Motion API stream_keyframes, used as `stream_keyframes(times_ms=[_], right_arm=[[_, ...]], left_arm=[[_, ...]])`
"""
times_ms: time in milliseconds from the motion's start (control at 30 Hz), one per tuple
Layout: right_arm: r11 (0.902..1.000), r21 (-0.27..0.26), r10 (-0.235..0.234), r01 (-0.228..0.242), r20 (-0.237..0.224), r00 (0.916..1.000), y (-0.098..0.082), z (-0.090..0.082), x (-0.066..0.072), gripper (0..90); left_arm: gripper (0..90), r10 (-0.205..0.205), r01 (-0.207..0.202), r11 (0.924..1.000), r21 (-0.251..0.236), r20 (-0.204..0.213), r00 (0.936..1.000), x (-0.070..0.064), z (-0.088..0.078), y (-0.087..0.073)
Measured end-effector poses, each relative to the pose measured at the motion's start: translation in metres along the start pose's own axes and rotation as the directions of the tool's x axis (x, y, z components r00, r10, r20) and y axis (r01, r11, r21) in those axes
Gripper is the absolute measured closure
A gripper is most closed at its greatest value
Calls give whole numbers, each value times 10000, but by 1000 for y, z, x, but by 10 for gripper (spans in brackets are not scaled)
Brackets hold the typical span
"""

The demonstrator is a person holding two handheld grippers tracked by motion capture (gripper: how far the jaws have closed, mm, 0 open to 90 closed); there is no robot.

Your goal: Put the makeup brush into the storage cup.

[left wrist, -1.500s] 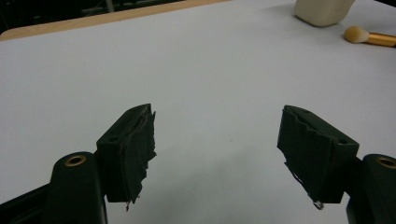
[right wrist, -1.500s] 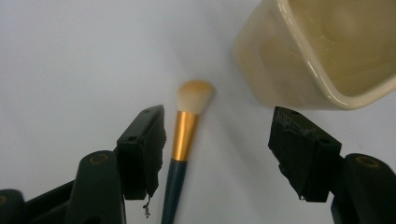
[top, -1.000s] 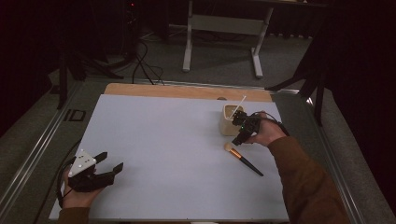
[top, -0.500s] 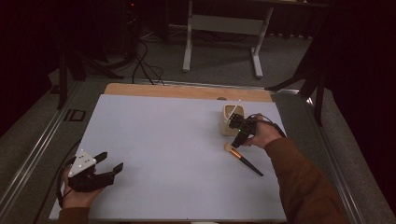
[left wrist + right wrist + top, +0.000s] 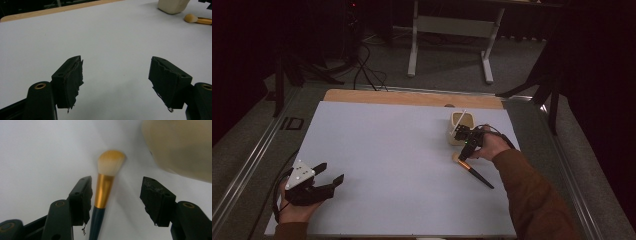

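In the high view, a white sheet point(image 5: 402, 165) covers most of the table, and a strip of bare wood point(image 5: 412, 97) shows along its far edge. The left gripper point(image 5: 331, 175) rests near the near left corner of the sheet, held in the person's left hand point(image 5: 294, 207). Its jaws stand wide apart with nothing between them. The middle of the sheet in front of it is free, up to the far edge.

On the right side, the right gripper point(image 5: 465, 152) points down at a makeup brush point(image 5: 472, 170) that lies flat on the sheet. The bristle head points toward the far left, the dark handle toward the near right. A beige cup point(image 5: 460, 127) stands just beyond the brush, with a thin white stick point(image 5: 459, 121) leaning in it. The cup is near the right edge of the sheet.

In the left gripper view, the two jaws are far apart over the bare sheet. The cup point(image 5: 172, 5) and the brush head point(image 5: 191, 18) are at the far right, well apart from the jaws.

In the right gripper view, the jaws are about half open and have just been closing. The brush point(image 5: 105, 187) lies between them, its gold collar just beside the left jaw, with a clear gap to the right jaw. I cannot tell if the left pad touches it. The cup point(image 5: 180, 147) is close at the upper right.
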State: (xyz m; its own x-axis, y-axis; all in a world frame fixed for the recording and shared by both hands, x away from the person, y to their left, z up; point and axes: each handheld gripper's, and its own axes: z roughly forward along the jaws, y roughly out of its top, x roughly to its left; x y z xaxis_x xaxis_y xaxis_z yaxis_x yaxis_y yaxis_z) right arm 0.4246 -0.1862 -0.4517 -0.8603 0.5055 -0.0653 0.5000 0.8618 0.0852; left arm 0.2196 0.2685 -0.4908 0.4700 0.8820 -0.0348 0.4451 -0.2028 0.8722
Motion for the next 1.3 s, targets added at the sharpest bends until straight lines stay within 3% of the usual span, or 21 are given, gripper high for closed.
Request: stream_keyframes(times_ms=[533,1300], right_arm=[[9993,262,-259,258,36,9997,3,16,5,434],[9978,659,83,-86,49,10000,9,37,4,460]], left_arm=[[274,-8,8,10000,-16,-4,10000,0,0,0],[274,0,0,10000,-7,-27,10000,0,0,0]])
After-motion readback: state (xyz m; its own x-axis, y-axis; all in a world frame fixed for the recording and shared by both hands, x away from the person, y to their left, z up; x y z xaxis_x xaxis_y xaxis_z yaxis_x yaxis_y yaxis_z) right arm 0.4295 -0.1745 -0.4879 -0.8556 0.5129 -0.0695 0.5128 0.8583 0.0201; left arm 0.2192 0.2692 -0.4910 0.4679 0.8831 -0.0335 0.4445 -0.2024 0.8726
